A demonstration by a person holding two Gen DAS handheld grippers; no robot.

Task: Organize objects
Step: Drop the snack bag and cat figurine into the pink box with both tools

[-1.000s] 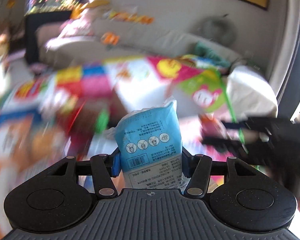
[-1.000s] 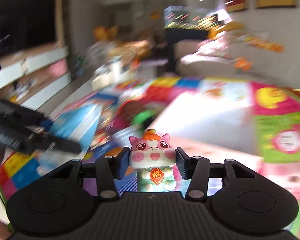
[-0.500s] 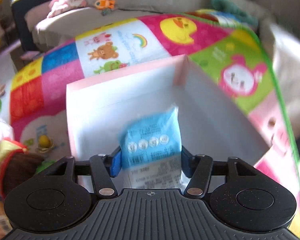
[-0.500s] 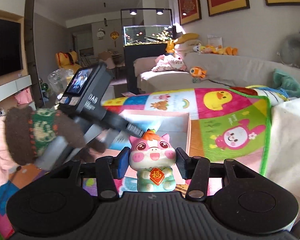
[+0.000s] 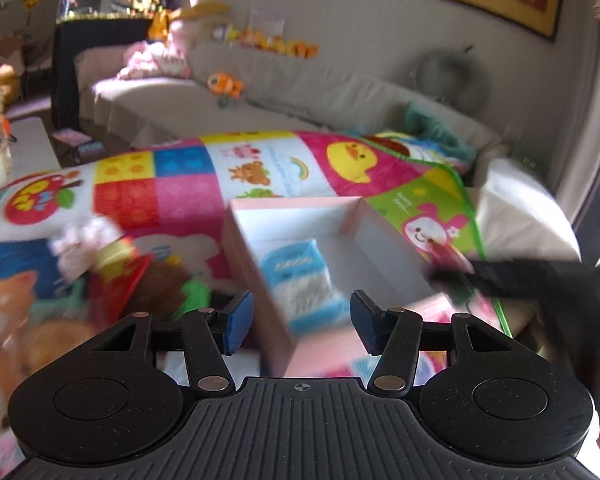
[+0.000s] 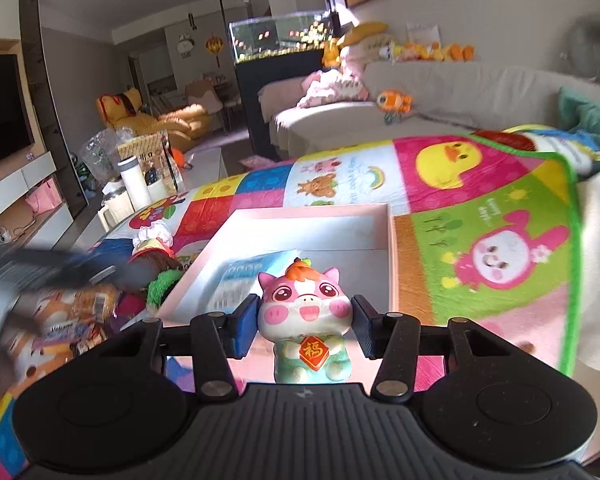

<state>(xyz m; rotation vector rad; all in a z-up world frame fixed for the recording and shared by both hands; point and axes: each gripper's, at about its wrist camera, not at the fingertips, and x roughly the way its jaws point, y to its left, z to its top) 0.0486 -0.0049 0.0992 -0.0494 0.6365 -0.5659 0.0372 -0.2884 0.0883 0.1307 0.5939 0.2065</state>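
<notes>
A pink box (image 5: 240, 244) with a white inside lies on the colourful play mat. A blue and white tissue pack (image 5: 300, 284) lies inside it, also showing in the right wrist view (image 6: 240, 276). My left gripper (image 5: 300, 322) is open and empty, above the box's near edge. My right gripper (image 6: 304, 322) is shut on a pink pig figurine (image 6: 306, 320), held above the near side of the box (image 6: 392, 240). The right gripper shows as a dark blur in the left wrist view (image 5: 520, 276).
Loose toys and snack packs (image 5: 140, 280) lie left of the box on the play mat (image 5: 160, 196). A sofa (image 5: 260, 92) with plush toys runs behind. A white cushion (image 5: 520, 216) lies to the right. A side table with bottles (image 6: 136, 184) stands at left.
My left gripper opened and let the tissue pack go into the box, then drew back. My right gripper with the pig figurine moved nearer over the box.
</notes>
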